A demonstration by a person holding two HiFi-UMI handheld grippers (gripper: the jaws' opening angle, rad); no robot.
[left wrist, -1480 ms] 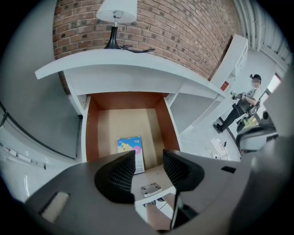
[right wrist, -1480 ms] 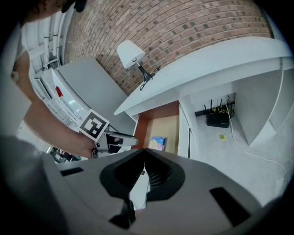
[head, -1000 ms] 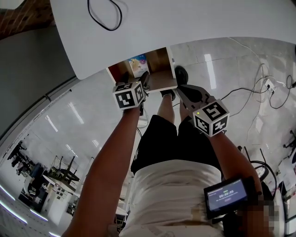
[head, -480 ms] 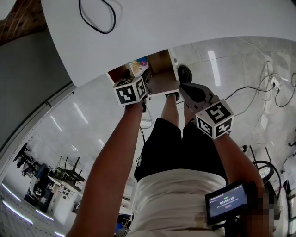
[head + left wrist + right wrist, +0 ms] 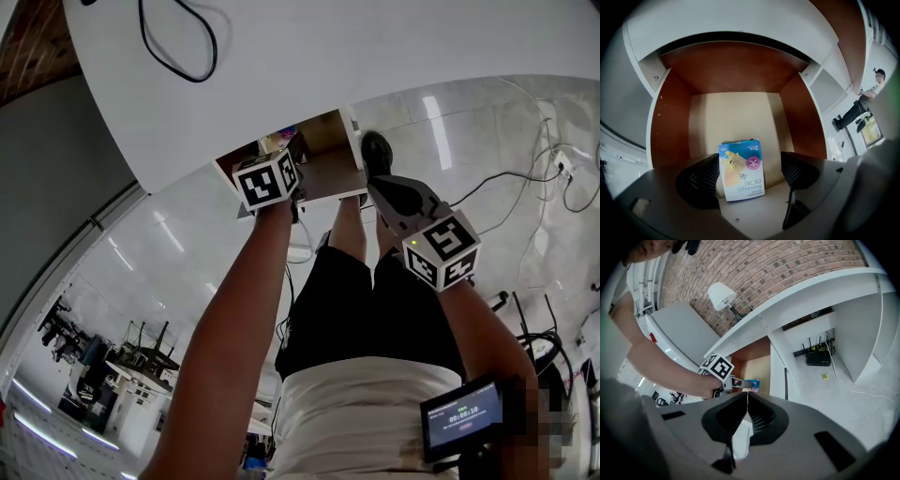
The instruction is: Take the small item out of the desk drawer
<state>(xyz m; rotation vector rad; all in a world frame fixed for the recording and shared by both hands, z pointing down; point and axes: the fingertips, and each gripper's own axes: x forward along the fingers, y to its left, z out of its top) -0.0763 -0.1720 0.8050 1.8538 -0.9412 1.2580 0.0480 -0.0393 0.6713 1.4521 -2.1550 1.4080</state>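
Observation:
The desk drawer point(image 5: 670, 117) is pulled open, with brown side walls and a pale floor. A small blue and white bandage box point(image 5: 740, 169) lies on that floor near the front. My left gripper point(image 5: 753, 172) reaches into the drawer and its jaws are opening, with the box between them. Its left pad is close to the box edge and the right pad stands apart. From the head view the left gripper point(image 5: 295, 155) is at the drawer point(image 5: 328, 159) mouth. My right gripper point(image 5: 372, 181) hovers beside the drawer front, shut and empty, its jaws meeting point(image 5: 746, 399).
A white desk top point(image 5: 375, 47) with a black cable point(image 5: 178, 37) spans above the drawer. The person's legs and a shoe point(image 5: 375, 150) are below it. A black router point(image 5: 818, 357) and cables lie on the floor under the desk. A white lamp point(image 5: 721, 295) stands by the brick wall.
My left gripper has pushed farther into the drawer toward the box. The right gripper has drifted slightly right and stayed shut.

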